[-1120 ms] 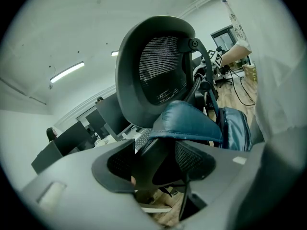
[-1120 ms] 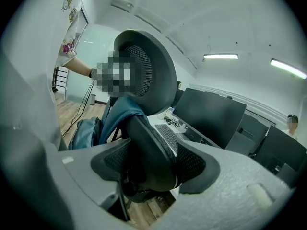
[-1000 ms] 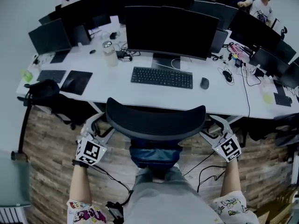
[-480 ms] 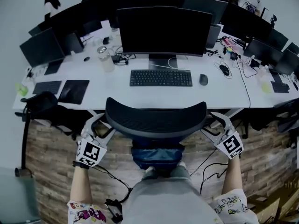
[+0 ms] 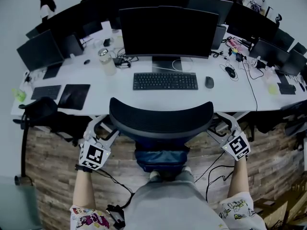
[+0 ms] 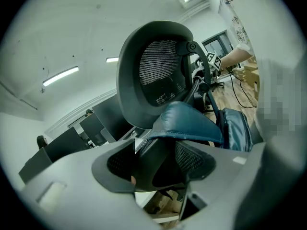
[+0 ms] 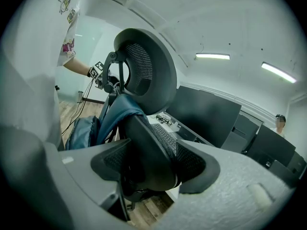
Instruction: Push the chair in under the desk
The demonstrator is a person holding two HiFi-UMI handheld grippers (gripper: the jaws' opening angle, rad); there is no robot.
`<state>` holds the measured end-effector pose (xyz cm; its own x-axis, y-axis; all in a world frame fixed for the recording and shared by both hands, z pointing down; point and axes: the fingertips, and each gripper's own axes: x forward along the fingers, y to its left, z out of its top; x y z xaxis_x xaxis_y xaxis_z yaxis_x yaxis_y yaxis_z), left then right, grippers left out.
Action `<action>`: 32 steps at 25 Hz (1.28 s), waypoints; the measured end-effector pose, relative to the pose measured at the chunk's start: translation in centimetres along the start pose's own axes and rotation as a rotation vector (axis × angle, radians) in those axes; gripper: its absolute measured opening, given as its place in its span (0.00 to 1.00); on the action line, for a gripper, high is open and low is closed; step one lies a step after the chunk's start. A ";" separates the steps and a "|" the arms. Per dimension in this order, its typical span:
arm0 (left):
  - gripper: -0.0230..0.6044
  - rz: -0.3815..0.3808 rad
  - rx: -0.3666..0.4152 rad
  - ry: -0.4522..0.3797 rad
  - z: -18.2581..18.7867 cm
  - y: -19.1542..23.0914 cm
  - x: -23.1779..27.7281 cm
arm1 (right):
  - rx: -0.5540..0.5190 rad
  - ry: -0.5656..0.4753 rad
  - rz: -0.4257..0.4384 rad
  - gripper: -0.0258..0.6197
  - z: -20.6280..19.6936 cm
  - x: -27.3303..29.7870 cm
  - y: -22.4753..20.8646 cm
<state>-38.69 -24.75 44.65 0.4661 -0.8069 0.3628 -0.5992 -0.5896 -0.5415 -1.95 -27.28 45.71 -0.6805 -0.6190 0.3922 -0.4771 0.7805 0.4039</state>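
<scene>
The chair stood squarely between the hands, its backrest just short of the desk, which lay straight ahead. The left gripper and the right gripper flanked it evenly, each clamped on an armrest.

In the head view, the base of the chair is hidden beneath its own back and the person's torso. The tips of the left gripper and right gripper are partly covered by the chair.
</scene>
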 end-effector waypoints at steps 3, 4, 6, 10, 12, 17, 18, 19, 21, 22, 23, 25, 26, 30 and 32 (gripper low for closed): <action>0.47 0.001 0.003 0.003 -0.1 0.7 0.8 | 0.010 -0.008 -0.004 0.49 0.0 0.8 -0.7; 0.47 0.003 0.001 0.003 -0.2 1.0 0.9 | 0.011 -0.009 -0.003 0.49 0.0 1.1 -0.9; 0.47 0.007 -0.008 0.003 -0.4 1.3 1.2 | 0.007 -0.005 0.001 0.49 0.0 1.6 -1.3; 0.47 0.002 -0.004 -0.007 -0.1 1.6 1.7 | -0.001 0.006 0.007 0.50 0.0 2.1 -2.2; 0.47 0.003 -0.009 -0.015 0.1 1.6 1.8 | 0.004 0.001 0.009 0.50 -0.1 2.2 -2.6; 0.47 0.008 -0.004 -0.024 0.5 1.6 1.9 | -0.003 -0.001 0.020 0.50 -0.3 2.5 -3.3; 0.47 0.008 -0.005 -0.023 0.5 1.6 2.0 | -0.003 -0.002 0.021 0.50 -0.3 2.5 -3.4; 0.47 0.009 -0.007 -0.023 0.5 1.5 2.0 | -0.004 -0.004 0.023 0.50 -0.4 2.6 -3.4; 0.47 0.012 -0.016 -0.021 0.4 1.5 2.0 | -0.007 -0.006 0.033 0.50 -0.4 2.7 -3.5; 0.47 0.014 -0.019 -0.019 0.3 1.5 2.0 | -0.008 -0.007 0.037 0.50 -0.4 2.7 -3.5; 0.47 0.015 -0.019 -0.018 0.4 1.5 2.0 | -0.008 -0.009 0.040 0.50 -0.4 2.7 -3.5; 0.47 0.017 -0.018 -0.017 0.5 1.5 2.0 | -0.007 -0.013 0.041 0.50 -0.4 2.6 -3.6; 0.47 0.018 -0.020 -0.016 0.5 1.5 2.1 | -0.006 -0.014 0.040 0.50 -0.4 2.6 -3.6; 0.47 0.031 -0.031 -0.017 0.3 1.4 2.0 | -0.003 -0.013 0.032 0.50 -0.5 2.6 -3.5; 0.48 0.035 -0.029 -0.019 0.3 1.4 2.0 | 0.002 -0.011 0.026 0.51 -0.5 2.7 -3.5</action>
<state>-38.35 -27.19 44.41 0.4566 -0.8264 0.3297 -0.6339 -0.5622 -0.5312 -1.84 -31.71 45.73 -0.6985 -0.5976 0.3937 -0.4602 0.7964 0.3923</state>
